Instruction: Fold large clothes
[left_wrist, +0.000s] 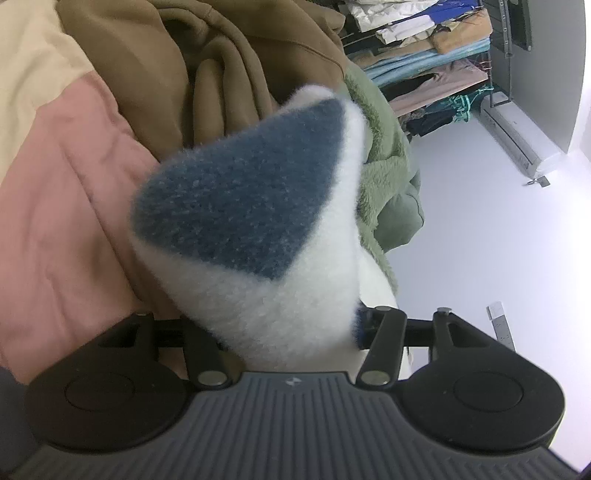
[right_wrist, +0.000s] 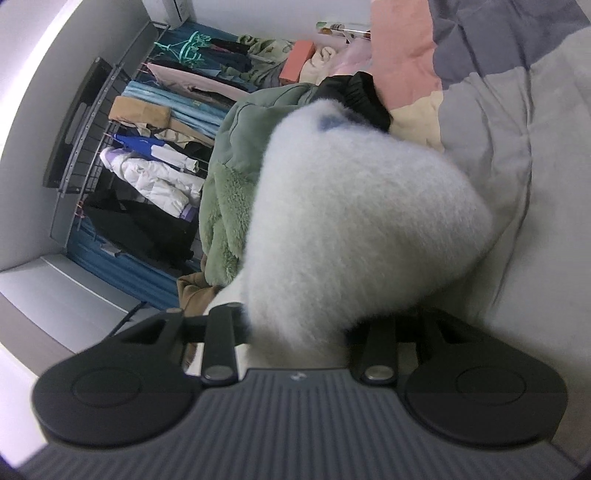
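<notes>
Folding is going on right now, I think: both grippers are holding up one fluffy white and blue garment (left_wrist: 251, 221) over a bed (right_wrist: 535, 184). The left gripper (left_wrist: 291, 332) is pinching a bunched corner of it, and the fleece is bulging out in front of the fingers so I cannot see the tips. The right gripper (right_wrist: 295, 332) is pinching another fluffy white part of the same garment (right_wrist: 362, 221), and its tips are hiding under the fuzz too. In the left view the garment is hanging near the edge of the bed, with a pink and cream quilt (left_wrist: 66, 184) and a brown hoodie (left_wrist: 229, 55) behind it and a green fleece jacket (left_wrist: 388, 166) just beside it. In the right view it is hanging over the grey part of the bed, beside the green jacket. The next move, I think, is laying the garment down flat on a bare part of the bed, away from the other clothes, and keeping both held parts level so it is not twisting.
</notes>
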